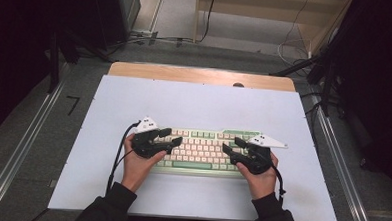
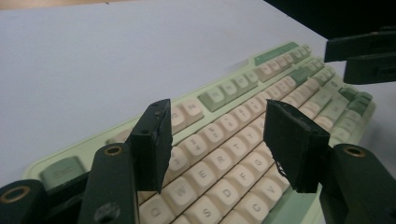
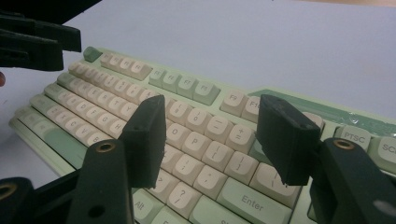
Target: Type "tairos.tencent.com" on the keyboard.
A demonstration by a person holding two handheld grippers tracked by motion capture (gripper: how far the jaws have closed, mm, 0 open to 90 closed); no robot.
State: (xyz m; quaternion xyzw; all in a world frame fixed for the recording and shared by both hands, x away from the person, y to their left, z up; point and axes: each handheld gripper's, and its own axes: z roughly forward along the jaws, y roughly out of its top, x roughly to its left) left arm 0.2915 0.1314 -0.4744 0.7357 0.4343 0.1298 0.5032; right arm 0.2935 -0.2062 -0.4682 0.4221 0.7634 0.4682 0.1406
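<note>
A pale green keyboard [image 1: 202, 152] with cream keys lies on a white sheet [image 1: 194, 100], near the front middle. My left gripper [image 1: 174, 136] hovers over the keyboard's left end, jaws open with nothing between them. In the left gripper view its jaws [image 2: 219, 140] stand apart above the letter keys [image 2: 224, 158]. My right gripper [image 1: 231, 144] hovers over the keyboard's right end, also open and empty. In the right gripper view it [image 3: 210, 135] sits above the keys near Enter [image 3: 250, 200]. Each gripper view shows the other gripper farther off: the right gripper [image 2: 337, 63] and the left gripper [image 3: 65, 46].
The white sheet covers a wooden table whose far edge [image 1: 200, 74] shows. Metal rails [image 1: 27, 143] [image 1: 339, 162] run along both sides. Cables [image 1: 291, 49] lie on the floor beyond, near a wooden frame [image 1: 268, 8]. Bare sheet surrounds the keyboard.
</note>
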